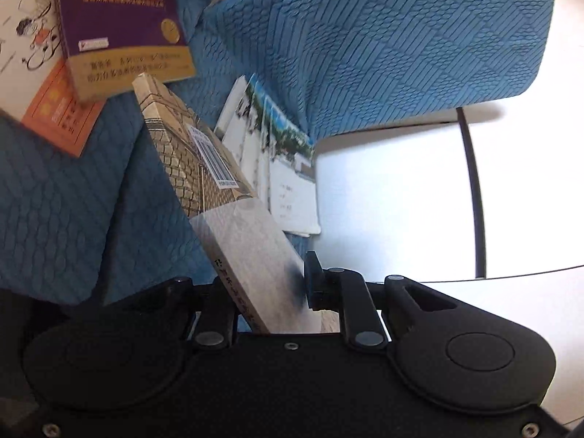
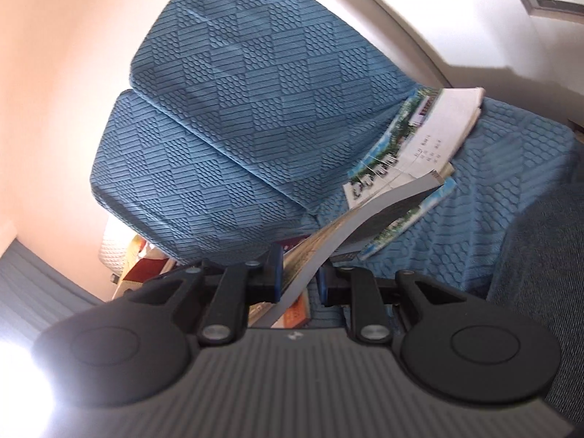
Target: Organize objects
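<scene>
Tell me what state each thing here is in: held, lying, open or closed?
Left gripper: shut on the beige book.
Beige book: closed, held tilted.
Right gripper: shut on the grey book.
Grey book: held, bending.
Purple book: closed, lying on the blue sofa.
Booklets: stacked.

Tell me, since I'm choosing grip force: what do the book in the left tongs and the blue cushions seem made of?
The book in the left tongs looks like a paperback: matte printed card cover with a barcode sticker, and pale paper page edges. The blue cushions look like soft woven or quilted fabric, matte, with an embossed pattern of ribs and dots; the filling isn't visible.
</scene>
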`<state>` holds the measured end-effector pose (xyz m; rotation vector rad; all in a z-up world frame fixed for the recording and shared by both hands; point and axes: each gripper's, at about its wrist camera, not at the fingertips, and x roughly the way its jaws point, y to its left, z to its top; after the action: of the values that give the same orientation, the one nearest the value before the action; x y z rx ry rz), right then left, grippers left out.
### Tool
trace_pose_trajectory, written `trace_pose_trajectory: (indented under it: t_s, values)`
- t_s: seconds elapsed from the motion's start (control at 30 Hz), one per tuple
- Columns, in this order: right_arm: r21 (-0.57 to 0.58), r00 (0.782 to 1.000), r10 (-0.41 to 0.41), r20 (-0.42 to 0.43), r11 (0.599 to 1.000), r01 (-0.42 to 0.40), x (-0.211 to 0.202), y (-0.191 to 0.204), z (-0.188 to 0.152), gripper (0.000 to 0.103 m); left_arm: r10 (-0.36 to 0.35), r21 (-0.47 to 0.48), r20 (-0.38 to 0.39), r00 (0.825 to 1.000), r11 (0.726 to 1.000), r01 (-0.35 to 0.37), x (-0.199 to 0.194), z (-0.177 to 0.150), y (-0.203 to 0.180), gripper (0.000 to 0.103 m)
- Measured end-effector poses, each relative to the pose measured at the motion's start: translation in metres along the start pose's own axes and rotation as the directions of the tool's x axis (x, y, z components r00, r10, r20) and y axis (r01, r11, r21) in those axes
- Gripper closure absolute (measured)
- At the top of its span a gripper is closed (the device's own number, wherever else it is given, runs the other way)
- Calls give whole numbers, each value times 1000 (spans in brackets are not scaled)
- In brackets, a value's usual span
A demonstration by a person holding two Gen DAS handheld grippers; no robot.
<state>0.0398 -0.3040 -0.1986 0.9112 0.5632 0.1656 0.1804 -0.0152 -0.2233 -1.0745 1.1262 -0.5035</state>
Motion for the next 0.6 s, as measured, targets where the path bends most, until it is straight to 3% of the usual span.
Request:
trace_pose_trajectory:
  t_s: [0.23, 0.43, 0.6]
  values:
    - [-9, 999, -36, 6, 999, 36, -8, -1, -8, 81, 3, 13, -23, 1000, 1000, -3, 8, 2, 2, 83]
    - [-81, 998, -63, -16, 995, 61, -15, 12, -21, 81, 40, -32, -40, 998, 999, -41, 4, -3, 25, 72]
    - [-90, 992, -89, -88, 993, 81, -11, 18, -36, 81, 102, -66, -56, 993, 992, -106, 0, -4, 44, 60]
